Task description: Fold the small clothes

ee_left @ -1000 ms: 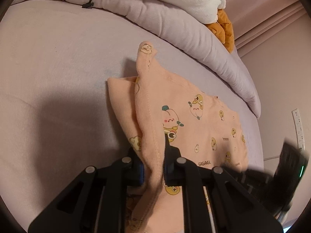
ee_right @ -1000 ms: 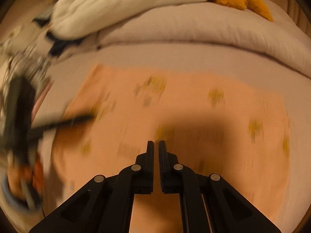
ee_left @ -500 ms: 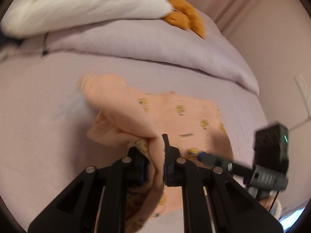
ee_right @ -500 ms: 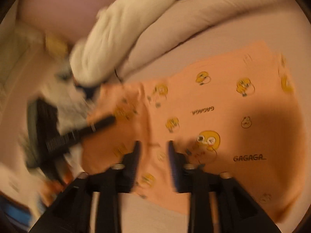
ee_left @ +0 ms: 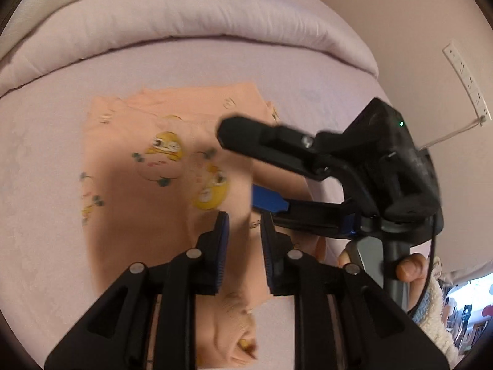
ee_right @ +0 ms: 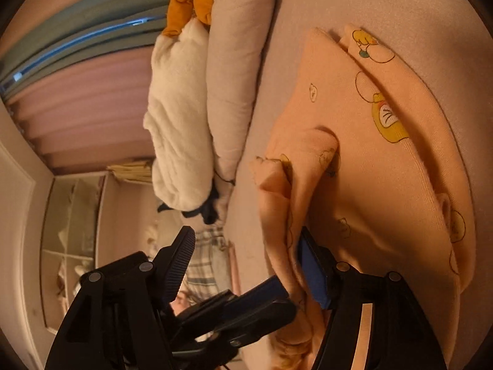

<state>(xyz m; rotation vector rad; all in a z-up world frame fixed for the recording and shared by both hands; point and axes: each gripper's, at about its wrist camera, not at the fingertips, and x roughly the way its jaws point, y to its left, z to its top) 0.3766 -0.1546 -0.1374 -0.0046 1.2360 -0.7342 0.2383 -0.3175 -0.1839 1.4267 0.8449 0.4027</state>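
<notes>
A peach garment (ee_left: 138,185) with yellow cartoon prints lies partly folded on the lavender bed sheet (ee_left: 37,185). My left gripper (ee_left: 243,231) hangs over its near right part. A fold of the cloth runs between its jaws, which are starting to open. My right gripper (ee_left: 246,166) comes in from the right, rolled on its side, held by a person's hand (ee_left: 406,268). In the right wrist view the right gripper (ee_right: 246,262) is wide and still opening. A raised ridge of the garment (ee_right: 385,185) lies by its blue pad, unpinched. The left gripper (ee_right: 277,297) pokes in below.
A rolled lavender duvet (ee_left: 185,15) runs along the far side of the bed. On it lie a white fluffy blanket (ee_right: 175,108) and an orange plush (ee_right: 188,0). A power strip (ee_left: 465,77) hangs on the right wall. Curtains (ee_right: 77,108) and shelves stand beyond.
My left gripper carried its fold of peach cloth across the garment to the right. The right gripper went from shut to wide, rolled onto its side and closed in on the left one.
</notes>
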